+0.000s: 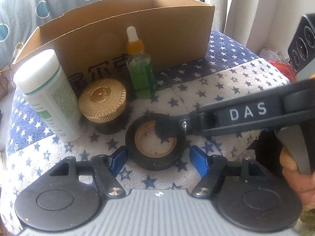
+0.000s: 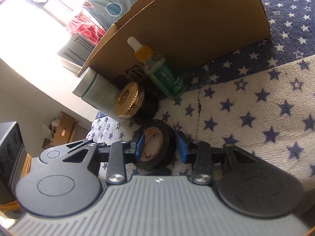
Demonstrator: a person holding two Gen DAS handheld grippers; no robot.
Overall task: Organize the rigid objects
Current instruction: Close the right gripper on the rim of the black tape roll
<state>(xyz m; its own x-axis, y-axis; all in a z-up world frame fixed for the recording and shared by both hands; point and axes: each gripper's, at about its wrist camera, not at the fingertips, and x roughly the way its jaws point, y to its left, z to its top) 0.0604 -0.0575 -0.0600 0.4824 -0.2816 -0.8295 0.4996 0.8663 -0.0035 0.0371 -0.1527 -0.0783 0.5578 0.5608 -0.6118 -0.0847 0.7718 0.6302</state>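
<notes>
A roll of black tape [image 1: 155, 158] [image 2: 168, 151] with a tan core lies on the star-patterned cloth [image 1: 226, 90]. My left gripper [image 1: 158, 159] straddles the roll, and its blue pads [image 1: 118, 157] stand slightly off the sides, so it is open. My right gripper [image 1: 165, 123] [image 2: 160, 147] comes in from the right with one finger in the roll's hole and the other outside, shut on the roll's wall. Behind stand a white bottle [image 1: 47, 94] [image 2: 94, 90], a gold-lidded black jar [image 1: 103, 102] [image 2: 130, 98] and a green dropper bottle [image 1: 140, 72] [image 2: 163, 72].
An open cardboard box [image 1: 157, 29] [image 2: 196, 19] stands right behind the three containers. A black speaker [image 1: 303, 45] [image 2: 9, 147] sits off the cloth's edge. A person's hand [image 1: 299, 177] holds the right gripper's handle at the right of the left wrist view.
</notes>
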